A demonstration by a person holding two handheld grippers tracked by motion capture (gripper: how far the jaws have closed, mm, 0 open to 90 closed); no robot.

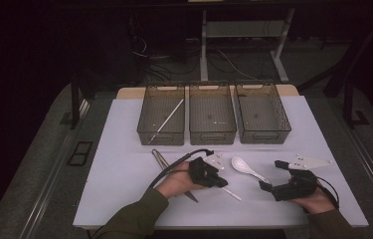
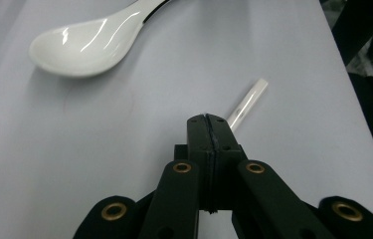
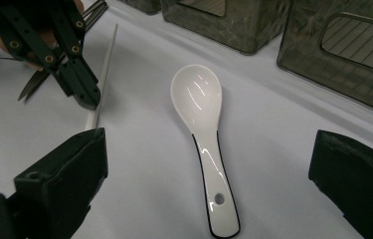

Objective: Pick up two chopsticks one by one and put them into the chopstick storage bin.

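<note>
A white chopstick (image 1: 232, 193) (image 2: 246, 102) (image 3: 105, 59) lies on the white table mat. My left gripper (image 1: 222, 181) (image 2: 207, 122) (image 3: 87, 97) is down on it, jaws shut together on the stick near its middle, with one end poking out past the tips. A white ceramic spoon (image 1: 246, 169) (image 2: 82, 45) (image 3: 204, 114) rests bowl-up between the two grippers. My right gripper (image 1: 272, 175) (image 3: 209, 159) stands open beside it, its jaws spread wide on either side of the spoon's handle and not touching it.
Three dark mesh bins (image 1: 160, 135) (image 1: 212, 135) (image 1: 263, 134) stand in a row at the back of the mat; the left one holds another white chopstick (image 1: 166, 121). Metal cutlery (image 1: 161, 159) lies left of my left hand. The mat's front edge (image 1: 214, 224) is close.
</note>
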